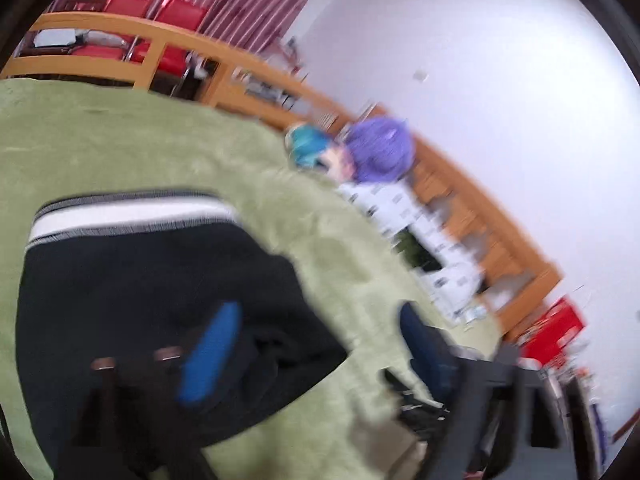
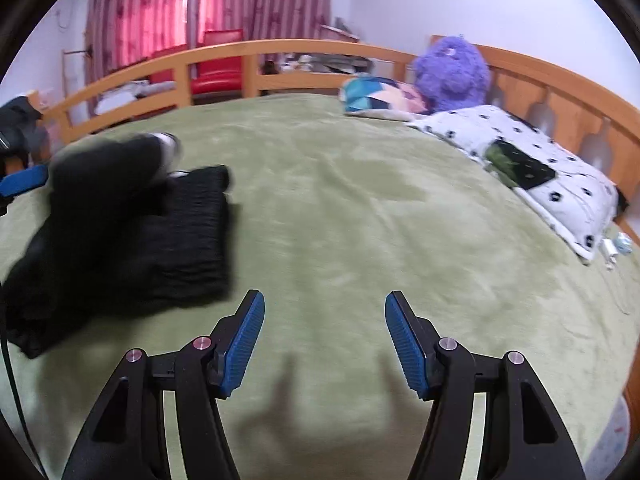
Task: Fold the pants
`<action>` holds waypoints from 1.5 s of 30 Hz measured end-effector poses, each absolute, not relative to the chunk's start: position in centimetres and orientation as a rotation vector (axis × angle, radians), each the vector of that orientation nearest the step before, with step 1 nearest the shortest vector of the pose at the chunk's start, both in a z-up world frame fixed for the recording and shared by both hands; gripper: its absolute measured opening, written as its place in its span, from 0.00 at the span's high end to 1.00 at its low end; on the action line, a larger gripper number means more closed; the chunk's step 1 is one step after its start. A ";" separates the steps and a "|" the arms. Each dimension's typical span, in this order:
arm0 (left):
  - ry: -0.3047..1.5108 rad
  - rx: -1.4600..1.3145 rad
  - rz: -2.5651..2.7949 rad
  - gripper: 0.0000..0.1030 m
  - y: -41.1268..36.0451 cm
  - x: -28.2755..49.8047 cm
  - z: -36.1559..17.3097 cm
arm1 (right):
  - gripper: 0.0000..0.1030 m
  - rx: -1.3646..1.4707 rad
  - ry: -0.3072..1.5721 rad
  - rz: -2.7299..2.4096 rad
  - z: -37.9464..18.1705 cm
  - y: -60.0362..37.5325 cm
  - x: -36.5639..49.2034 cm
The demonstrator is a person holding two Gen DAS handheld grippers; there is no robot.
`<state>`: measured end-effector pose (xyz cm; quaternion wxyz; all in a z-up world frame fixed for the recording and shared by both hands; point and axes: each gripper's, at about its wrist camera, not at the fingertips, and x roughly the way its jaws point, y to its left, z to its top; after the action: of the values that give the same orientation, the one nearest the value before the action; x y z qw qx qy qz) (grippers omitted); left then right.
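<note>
Right gripper idle and open above the bed; left gripper working at the black pants on the left.

The right gripper (image 2: 325,338) stands with its blue pads (image 2: 244,344) spread wide, nothing between them, hovering over bare green blanket (image 2: 360,208). The left gripper (image 1: 312,356), seen through heavy blur, shows two blue pads apart, one over the dark cloth and one over the blanket; whether any cloth is pinched cannot be told. The pants (image 2: 132,236) lie at the left of the bed in a bunched stack, a white-striped waistband (image 1: 132,216) at the far edge in the left wrist view. This looks like a late fold being laid over or tidied. The next move likely calls for settling the upper layer flat and squaring its edges. Pillows (image 2: 520,160) and a purple plush toy (image 2: 452,72) sit far right by the wooden headboard (image 2: 560,92).
</note>
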<state>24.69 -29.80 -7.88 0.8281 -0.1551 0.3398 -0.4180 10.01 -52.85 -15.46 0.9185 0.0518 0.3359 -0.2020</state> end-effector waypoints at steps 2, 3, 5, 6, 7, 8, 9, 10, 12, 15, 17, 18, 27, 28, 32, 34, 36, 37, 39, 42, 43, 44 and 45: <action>0.692 -0.302 -0.862 0.15 -28.8 24.0 -6.7 | 0.40 0.118 0.674 -0.381 -14.8 -52.0 10.3; 0.677 -0.268 -0.825 0.15 -28.2 23.6 -6.3 | 0.40 0.129 0.666 -0.370 -14.5 -51.7 10.4; 0.670 -0.203 -0.757 0.15 -27.2 23.4 -6.0 | 0.39 0.166 0.654 -0.339 -13.9 -51.4 10.6; 0.685 -0.156 -0.694 0.15 -26.7 23.4 -6.2 | 0.39 0.202 0.646 -0.297 -13.5 -51.1 10.8; 0.699 -0.110 -0.625 0.15 -25.9 23.5 -6.7 | 0.38 0.214 0.645 -0.278 -13.4 -50.9 10.9; 0.704 -0.093 -0.592 0.15 -25.4 23.5 -7.2 | 0.38 0.233 0.646 -0.252 -13.1 -50.5 11.3; 0.711 -0.074 -0.549 0.15 -24.3 23.6 -7.9 | 0.37 0.246 0.647 -0.234 -12.9 -50.2 11.8; 0.726 -0.062 -0.516 0.15 -23.4 23.8 -8.6 | 0.35 0.262 0.647 -0.212 -12.6 -49.8 12.3; 0.781 -0.046 -0.441 0.15 -21.2 24.2 -10.3 | 0.32 0.293 0.649 -0.183 -12.3 -49.3 13.5; 0.842 -0.061 -0.386 0.15 -18.4 24.8 -12.8 | 0.32 0.283 0.672 -0.139 -11.8 -48.5 16.8; 0.892 -0.081 -0.363 0.15 -16.7 25.2 -14.6 | 0.32 0.286 0.692 -0.127 -12.0 -48.4 19.1; 0.904 -0.088 -0.360 0.16 -16.1 25.3 -15.2 | 0.33 0.288 0.719 -0.121 -12.4 -48.4 20.6; 0.964 -0.276 -0.431 0.17 -12.6 25.8 -18.4 | 0.84 0.308 0.806 0.066 -15.3 -48.0 23.7; 0.953 -0.296 -0.459 0.17 -12.5 25.7 -18.3 | 0.84 0.337 0.754 0.079 -14.2 -48.6 22.8; 0.956 -0.335 -0.511 0.16 -13.4 25.4 -18.6 | 0.84 0.273 0.712 -0.025 -13.0 -49.6 21.8; 0.985 -0.338 -0.524 0.16 -14.4 25.4 -19.4 | 0.78 0.248 0.796 -0.046 -15.3 -49.5 22.5; 1.009 -0.268 -0.503 0.16 -15.9 25.4 -20.3 | 0.69 0.236 0.830 -0.067 -17.8 -49.3 22.3; 1.028 -0.207 -0.461 0.13 -16.6 25.3 -21.0 | 0.58 0.238 0.815 -0.073 -18.0 -49.4 21.8; 1.103 -0.175 -0.430 0.13 -17.2 25.5 -22.7 | 0.39 0.231 0.795 -0.130 -17.6 -49.6 20.6; 1.113 -0.227 -0.464 0.17 -16.5 25.4 -22.4 | 0.38 0.185 0.819 -0.125 -17.9 -49.2 19.8; 1.088 -0.213 -0.460 0.17 -16.3 25.4 -21.5 | 0.38 0.165 0.828 -0.120 -18.1 -49.2 19.7; 1.058 -0.204 -0.459 0.19 -16.2 25.4 -20.7 | 0.38 0.154 0.830 -0.101 -18.0 -49.3 19.5; 1.017 -0.202 -0.465 0.19 -16.0 25.2 -19.6 | 0.37 0.156 0.832 -0.089 -17.6 -49.8 19.3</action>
<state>25.24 -15.95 -19.61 0.8428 -0.0956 0.4818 -0.2201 19.35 -49.85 -17.55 0.9107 0.0757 0.4037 -0.0431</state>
